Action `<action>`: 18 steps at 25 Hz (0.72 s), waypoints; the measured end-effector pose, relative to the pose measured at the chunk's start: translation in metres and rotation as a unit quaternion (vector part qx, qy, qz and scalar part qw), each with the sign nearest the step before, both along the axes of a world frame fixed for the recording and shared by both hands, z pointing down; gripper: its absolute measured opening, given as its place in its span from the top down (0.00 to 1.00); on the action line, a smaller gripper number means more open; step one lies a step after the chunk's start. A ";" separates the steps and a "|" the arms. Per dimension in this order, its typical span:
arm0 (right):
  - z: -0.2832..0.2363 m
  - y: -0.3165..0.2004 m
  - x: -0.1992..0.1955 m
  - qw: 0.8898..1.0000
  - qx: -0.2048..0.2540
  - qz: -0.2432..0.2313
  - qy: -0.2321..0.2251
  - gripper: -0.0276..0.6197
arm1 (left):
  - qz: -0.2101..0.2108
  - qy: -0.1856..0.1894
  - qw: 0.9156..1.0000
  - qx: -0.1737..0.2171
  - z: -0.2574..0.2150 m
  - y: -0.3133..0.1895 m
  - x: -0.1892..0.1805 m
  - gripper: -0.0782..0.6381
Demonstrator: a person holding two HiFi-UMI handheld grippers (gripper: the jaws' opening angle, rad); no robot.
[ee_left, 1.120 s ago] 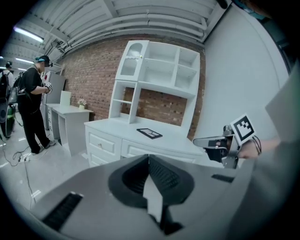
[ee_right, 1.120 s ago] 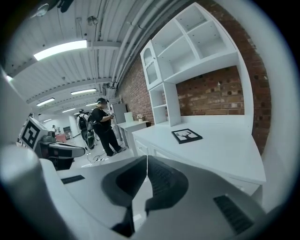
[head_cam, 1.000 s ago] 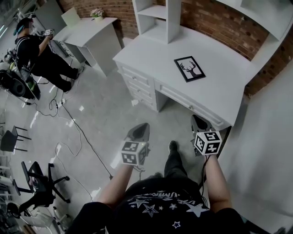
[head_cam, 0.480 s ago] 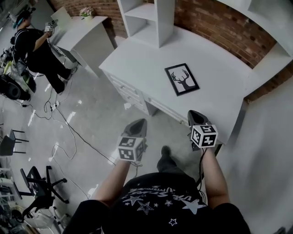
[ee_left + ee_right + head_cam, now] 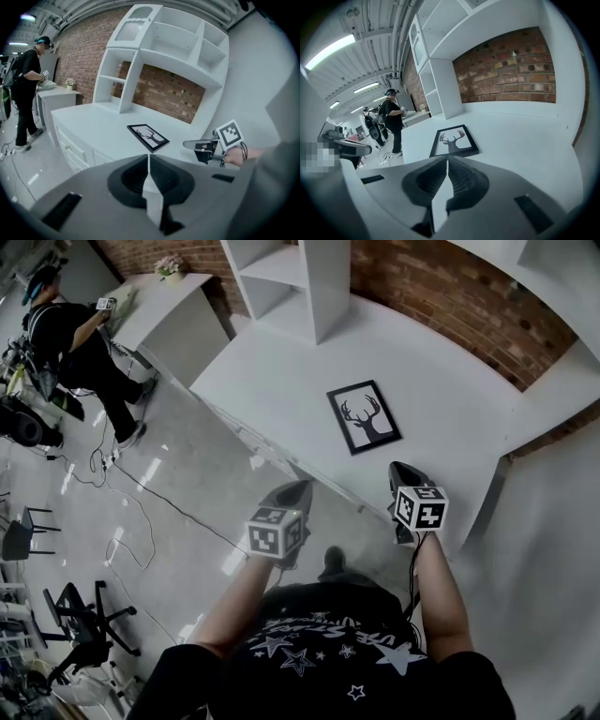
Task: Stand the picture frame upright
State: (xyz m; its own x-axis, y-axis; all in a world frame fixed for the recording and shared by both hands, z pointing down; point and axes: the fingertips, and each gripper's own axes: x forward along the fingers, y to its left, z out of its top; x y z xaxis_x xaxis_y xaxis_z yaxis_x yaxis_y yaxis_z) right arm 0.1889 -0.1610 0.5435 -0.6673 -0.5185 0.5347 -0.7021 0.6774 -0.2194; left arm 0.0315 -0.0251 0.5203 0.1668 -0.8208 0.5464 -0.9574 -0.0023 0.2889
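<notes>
Black-edged, the picture frame (image 5: 364,417) lies flat and face up on the white desk (image 5: 281,371). Its long axis runs near to far, with the antlers of its black deer silhouette (image 5: 367,424) toward the far brick wall (image 5: 450,306). Nearer, the left gripper (image 5: 296,487) and right gripper (image 5: 397,469) have their jaws closed on nothing.

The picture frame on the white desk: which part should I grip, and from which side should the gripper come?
Probably the near short edge, approached from the front of the desk. The picture frame lies flat, face up, so only its thin black border offers a hold, and that edge is nearest the right gripper, whose jaws are shut and would need opening.
</notes>
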 end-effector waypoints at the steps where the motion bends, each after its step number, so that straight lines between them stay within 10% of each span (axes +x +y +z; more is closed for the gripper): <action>1: 0.002 -0.006 0.001 1.000 0.000 0.000 0.002 0.93 | 0.001 0.004 1.000 -0.002 0.000 -0.006 0.002 0.87; 18: 0.010 -0.061 0.001 1.000 -0.015 0.023 0.012 0.93 | 0.034 0.010 0.998 -0.053 0.019 -0.076 0.016 0.86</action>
State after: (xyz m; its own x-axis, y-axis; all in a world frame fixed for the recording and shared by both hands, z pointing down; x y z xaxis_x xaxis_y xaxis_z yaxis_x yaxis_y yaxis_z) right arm 0.1904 -0.2217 0.5531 -0.6298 -0.5320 0.5659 -0.7381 0.6369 -0.2226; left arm 0.0478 -0.1015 0.5390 0.2317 -0.7448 0.6257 -0.9500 -0.0348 0.3104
